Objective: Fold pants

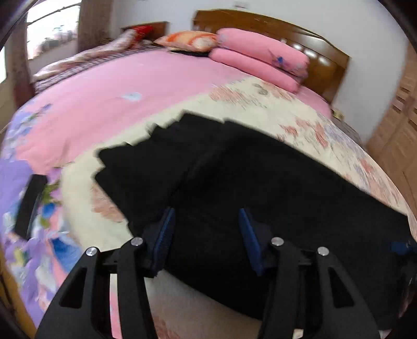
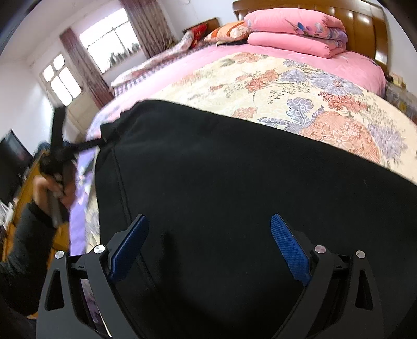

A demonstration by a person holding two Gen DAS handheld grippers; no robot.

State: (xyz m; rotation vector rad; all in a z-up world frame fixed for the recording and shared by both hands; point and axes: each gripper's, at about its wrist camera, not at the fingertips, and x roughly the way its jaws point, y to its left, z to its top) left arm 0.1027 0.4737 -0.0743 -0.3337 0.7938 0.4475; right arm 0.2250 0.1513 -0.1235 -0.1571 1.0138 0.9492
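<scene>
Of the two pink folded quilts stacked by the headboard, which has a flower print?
The upper pink folded quilt: blue-purple flowers show on it; the lower pink quilt looks plain.

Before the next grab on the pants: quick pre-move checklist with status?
1. Left gripper open: ok.
2. Right gripper open: ok.
3. Pants lying on the bed: ok.
4. Nothing held between the fingers: ok.
5. Pants flat, no wrinkles: cannot tell, the black cloth hides detail.
6. Left view sharp enough to aim: not ok, motion blur.
</scene>
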